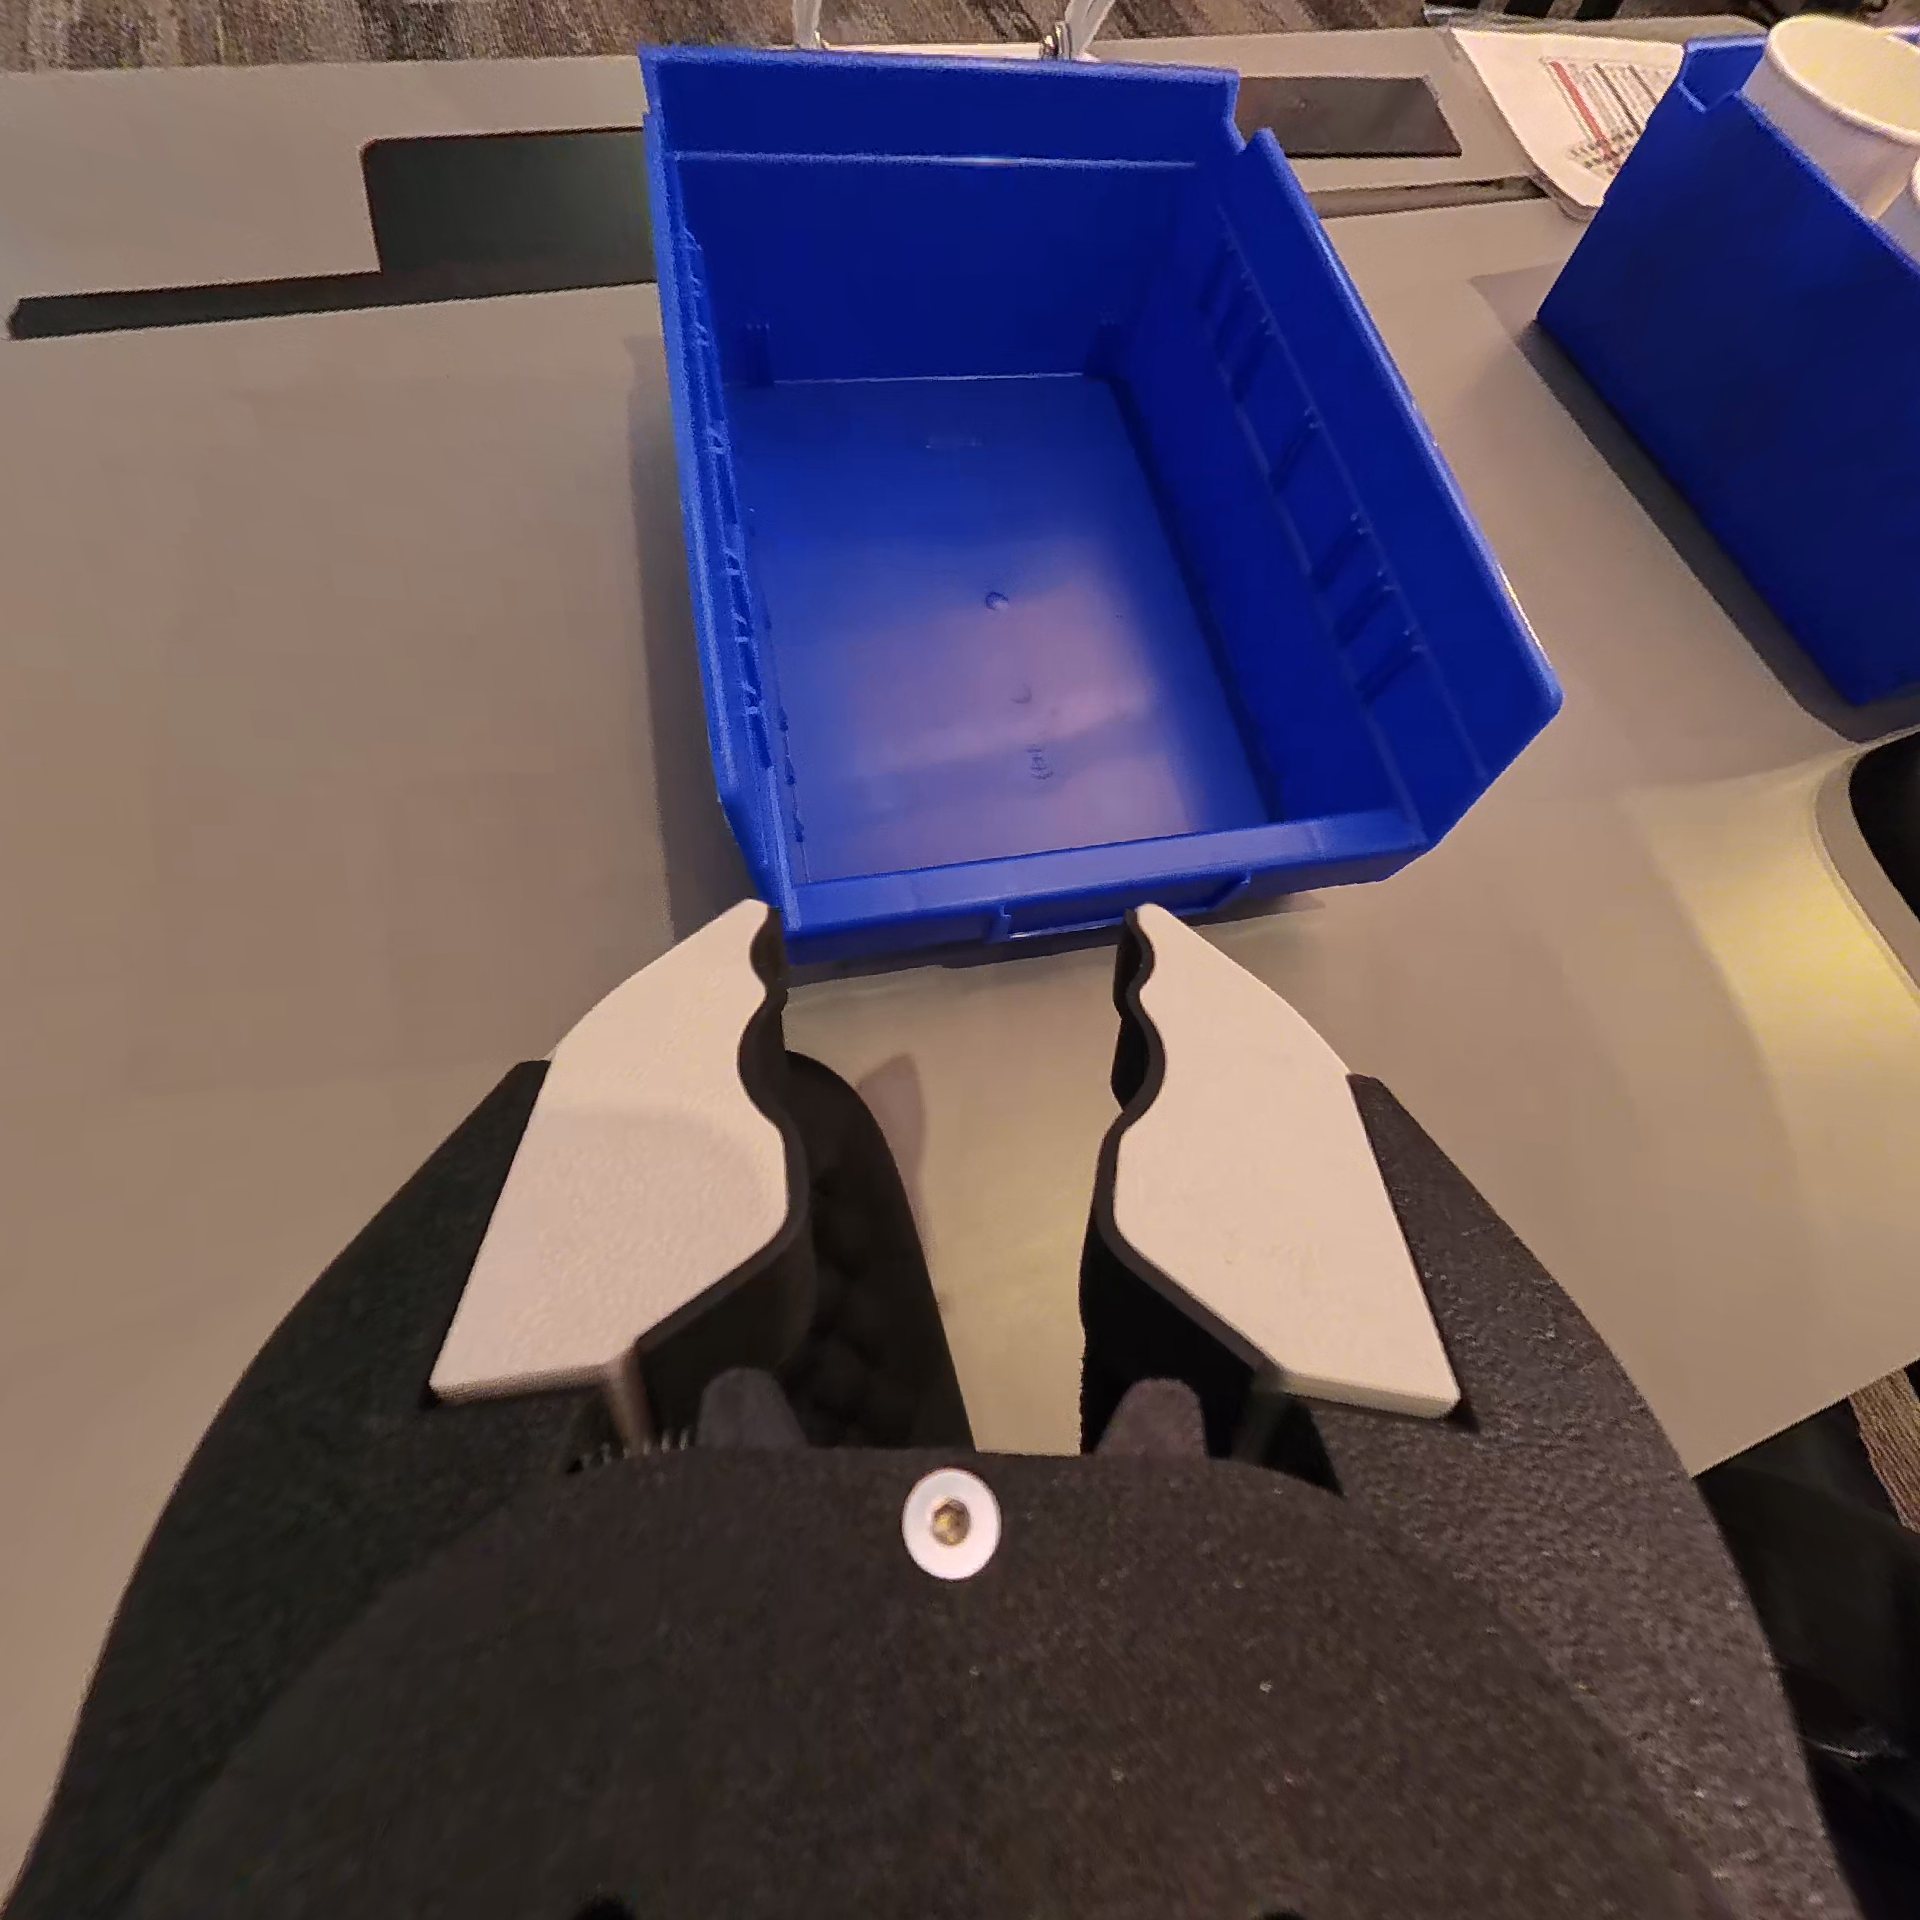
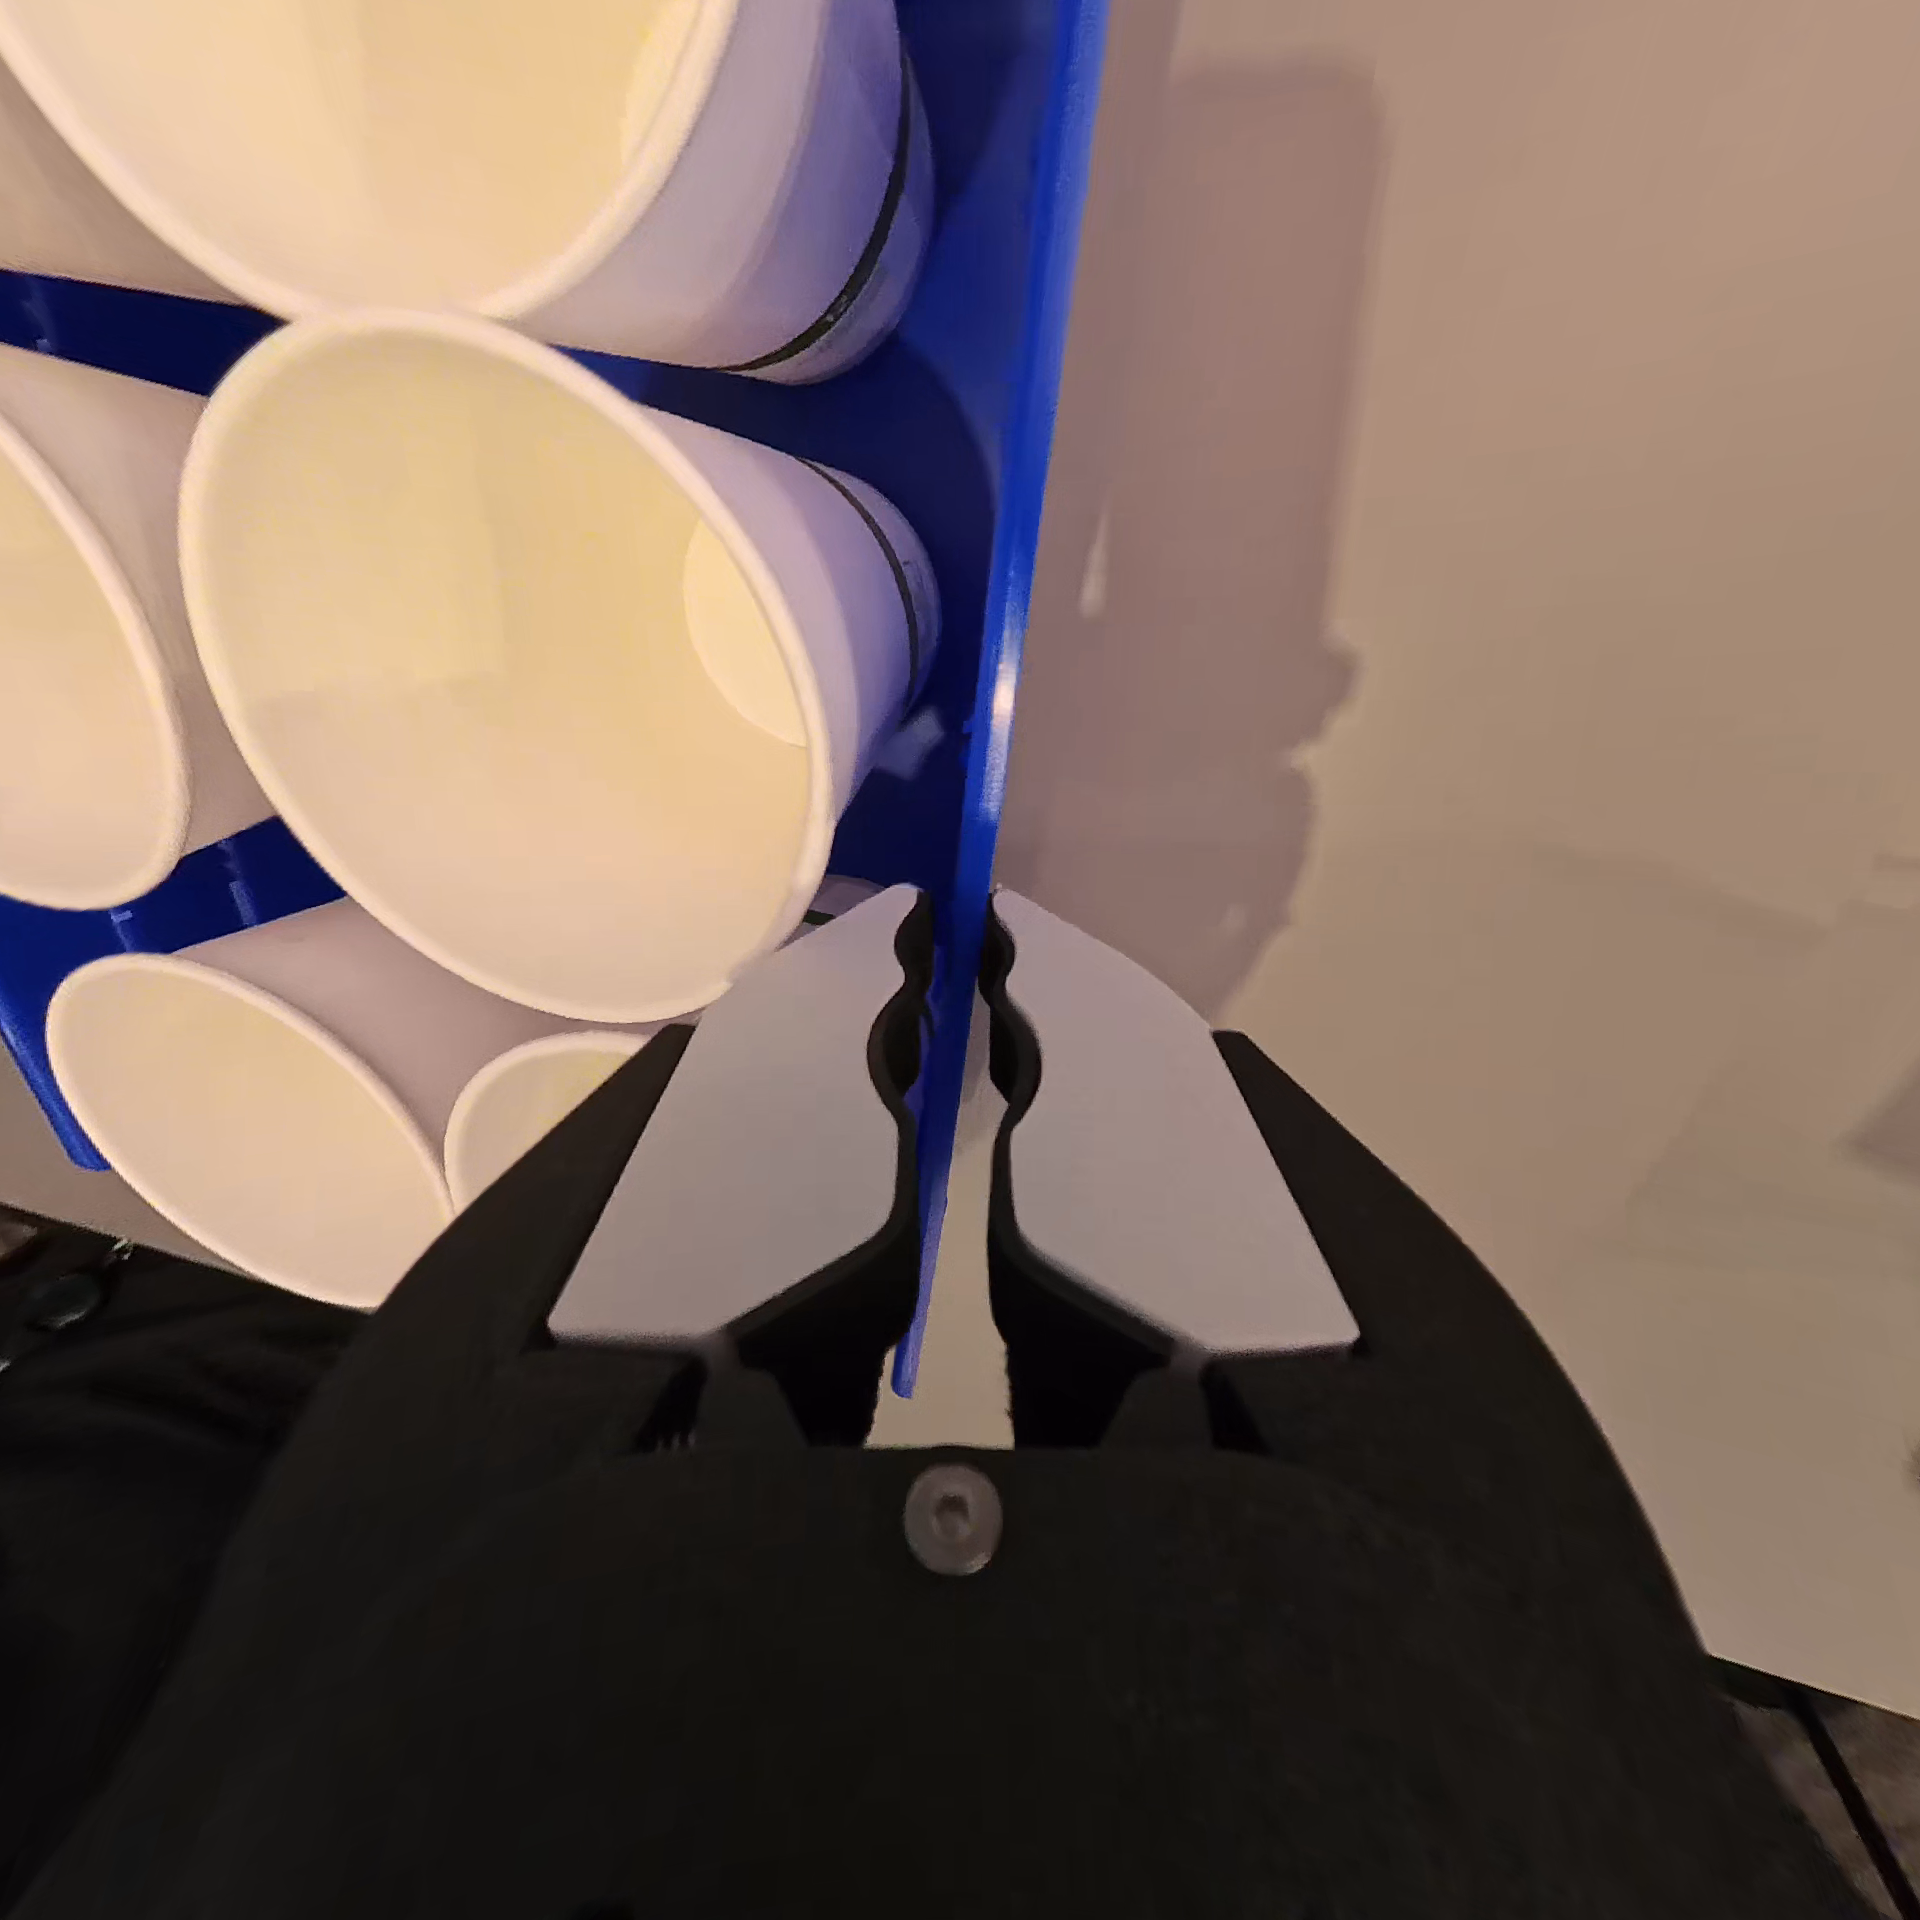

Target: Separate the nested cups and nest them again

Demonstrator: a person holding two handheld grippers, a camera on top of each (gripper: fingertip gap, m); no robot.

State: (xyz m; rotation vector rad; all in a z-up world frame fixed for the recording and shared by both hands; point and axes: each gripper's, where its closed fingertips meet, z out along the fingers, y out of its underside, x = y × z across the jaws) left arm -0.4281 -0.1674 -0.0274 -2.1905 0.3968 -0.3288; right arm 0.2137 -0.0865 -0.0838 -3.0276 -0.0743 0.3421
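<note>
Just ahead of the left gripper (image 1: 951, 925), whose grey-faced fingers stand spread apart with nothing between them, sits an empty blue plastic storage bin (image 1: 1382, 499) on the grey tabletop (image 1: 312, 675), its low front lip nearly at the fingertips. Far off to the front right of that gripper stands a second blue plastic bin (image 1: 1745, 436) with white paper cups (image 1: 1839, 94) showing over its rim, and a printed sheet of paper (image 1: 1558, 104) lies beyond it. In the right wrist view, the right gripper (image 2: 956, 904) is clamped on the thin blue side wall of that second bin (image 2: 1023, 520), one finger inside and one outside. To the left of its fingers, inside the bin, the white paper cups (image 2: 499, 665) stand close together, open mouths toward the camera, some with dark lines near their bases
</note>
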